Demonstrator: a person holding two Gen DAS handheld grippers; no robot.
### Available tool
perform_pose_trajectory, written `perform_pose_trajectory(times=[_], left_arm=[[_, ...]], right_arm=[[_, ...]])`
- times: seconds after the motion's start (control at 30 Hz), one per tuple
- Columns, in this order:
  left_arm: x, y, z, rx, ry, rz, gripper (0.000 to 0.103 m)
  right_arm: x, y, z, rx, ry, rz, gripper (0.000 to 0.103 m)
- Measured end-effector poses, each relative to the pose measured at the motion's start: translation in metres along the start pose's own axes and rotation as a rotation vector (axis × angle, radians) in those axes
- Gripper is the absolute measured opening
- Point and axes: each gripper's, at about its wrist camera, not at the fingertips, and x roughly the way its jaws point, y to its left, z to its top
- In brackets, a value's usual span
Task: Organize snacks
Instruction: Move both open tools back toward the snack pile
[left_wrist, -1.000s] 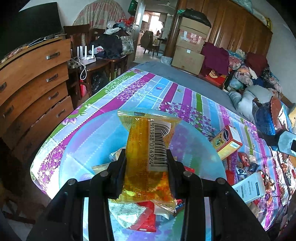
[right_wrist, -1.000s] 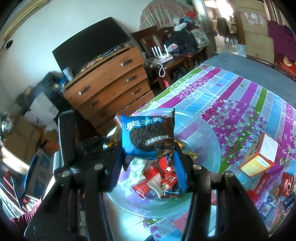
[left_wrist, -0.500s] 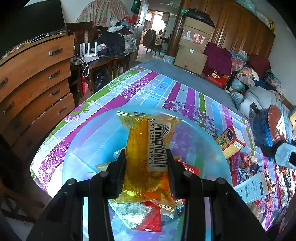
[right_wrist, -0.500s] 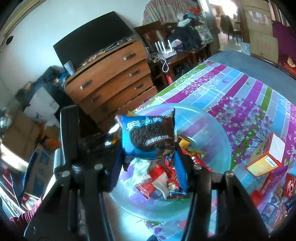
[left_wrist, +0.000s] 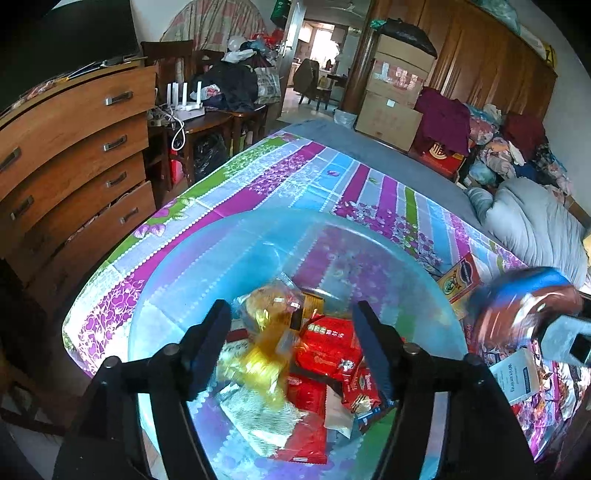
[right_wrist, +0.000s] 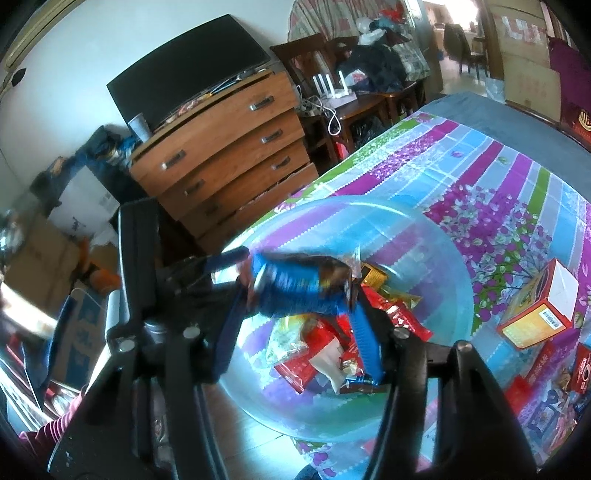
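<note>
Inside clear bowl: red packets, yellow pack, heaped.

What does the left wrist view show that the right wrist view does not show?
Only left wrist view: the left gripper, jaws opening, the blurred yellow packet below them.
Only right wrist view: the right gripper, jaws opening, with the blue cookie packet between them.
Both: the clear blue bowl of red snacks and the orange box.
</note>
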Motion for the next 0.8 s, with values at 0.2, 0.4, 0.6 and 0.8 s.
perform_pose_trajectory(times=[0.2,0.4,0.6,0.8], left_arm=[[0.002,0.003,-0.006,-0.003,0.006,0.015,0.08],[0.003,0.001,-0.014,0.004,0.001,0.042,0.087],[-0.001,-0.002,-0.015,-0.015,-0.016,0.064,0.087],[-0.049,-0.03,-0.02,0.0,-0.2,0.082,0.087]], right_arm=[[0.001,0.001,-0.003,0.019,-0.006,0.009,0.079],[0.001,0.003,-0.012,0.021,0.009,0.012,0.093],[-0.02,0.007,-0.021,-0.004,-0.04,0.005,0.093],[-0.084,0.017,-0.067,-0.114,-0.251,-0.069,0.093]])
